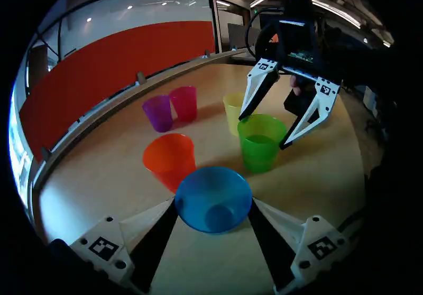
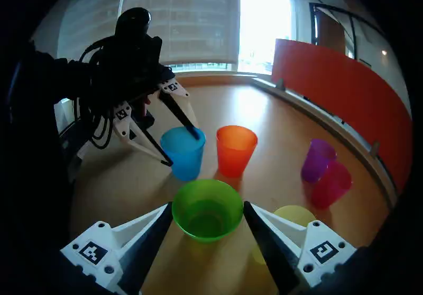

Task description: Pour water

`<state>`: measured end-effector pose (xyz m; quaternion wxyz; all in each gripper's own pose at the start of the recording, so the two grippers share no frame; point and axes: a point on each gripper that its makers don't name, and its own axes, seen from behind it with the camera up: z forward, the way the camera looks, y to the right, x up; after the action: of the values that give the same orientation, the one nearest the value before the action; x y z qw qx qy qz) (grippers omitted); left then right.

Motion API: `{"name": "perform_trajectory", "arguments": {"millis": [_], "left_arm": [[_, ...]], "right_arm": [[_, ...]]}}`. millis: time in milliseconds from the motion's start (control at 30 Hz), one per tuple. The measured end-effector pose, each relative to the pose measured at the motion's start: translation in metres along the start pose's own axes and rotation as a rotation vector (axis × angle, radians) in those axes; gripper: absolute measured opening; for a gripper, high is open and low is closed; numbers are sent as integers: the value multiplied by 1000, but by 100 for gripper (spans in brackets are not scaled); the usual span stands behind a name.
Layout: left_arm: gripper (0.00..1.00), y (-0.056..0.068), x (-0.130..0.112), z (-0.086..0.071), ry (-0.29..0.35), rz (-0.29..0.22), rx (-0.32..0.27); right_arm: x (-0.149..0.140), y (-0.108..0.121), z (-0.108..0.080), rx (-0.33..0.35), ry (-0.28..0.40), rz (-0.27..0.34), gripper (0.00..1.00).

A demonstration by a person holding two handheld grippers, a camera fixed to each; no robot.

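Green cup (image 2: 207, 210) stands upright on the wooden table (image 1: 317, 173), w/ what looks like a little clear liquid in the bottom. R gripper (image 2: 207, 205) has its jaws spread wide around it, one finger against each side of the cup just below the rim. Can't tell whether they squeeze or only touch.

Blue cup (image 1: 214, 200) is upright too, just beside the green one. L gripper (image 1: 212, 202) brackets it the same way: jaws wide, a finger at each side. Grip can't be told here either. The 2 grippers face each other across the table.

Orange cup (image 1: 170, 160) sits just beside the blue cup, twd the table edge that runs along the red partition (image 1: 116, 67). Purple cup (image 1: 158, 112) and pink cup (image 1: 185, 103) stand side by side, touching or nearly so, close to that same edge. Yellow cup (image 1: 232, 110) is right next to the green cup, partly hidden by it and by an R gripper finger in the left gripper view.
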<state>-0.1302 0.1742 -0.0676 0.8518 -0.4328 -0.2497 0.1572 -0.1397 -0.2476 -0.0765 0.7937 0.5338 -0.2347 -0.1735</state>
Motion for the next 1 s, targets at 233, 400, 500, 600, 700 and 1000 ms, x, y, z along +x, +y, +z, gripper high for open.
{"name": "perform_trajectory", "arguments": {"millis": [233,400,500,600,700,1000], "left_arm": [[90,-3,2,-3,8,-19,8],[90,-4,2,-5,8,-20,14],[91,-5,2,-6,7,-19,21],[91,-5,1,-5,6,-23,22],[91,-4,0,-5,4,-28,20],[91,-4,-7,-6,-16,-40,16]], "right_arm": [[2,1,-1,-6,2,-2,100],[5,1,-2,-8,6,-4,100],[7,0,-3,-7,8,-7,100],[9,0,-3,-6,10,-9,100],[13,-1,-4,-6,18,-9,100],[20,0,-9,-9,32,-10,100]]}}
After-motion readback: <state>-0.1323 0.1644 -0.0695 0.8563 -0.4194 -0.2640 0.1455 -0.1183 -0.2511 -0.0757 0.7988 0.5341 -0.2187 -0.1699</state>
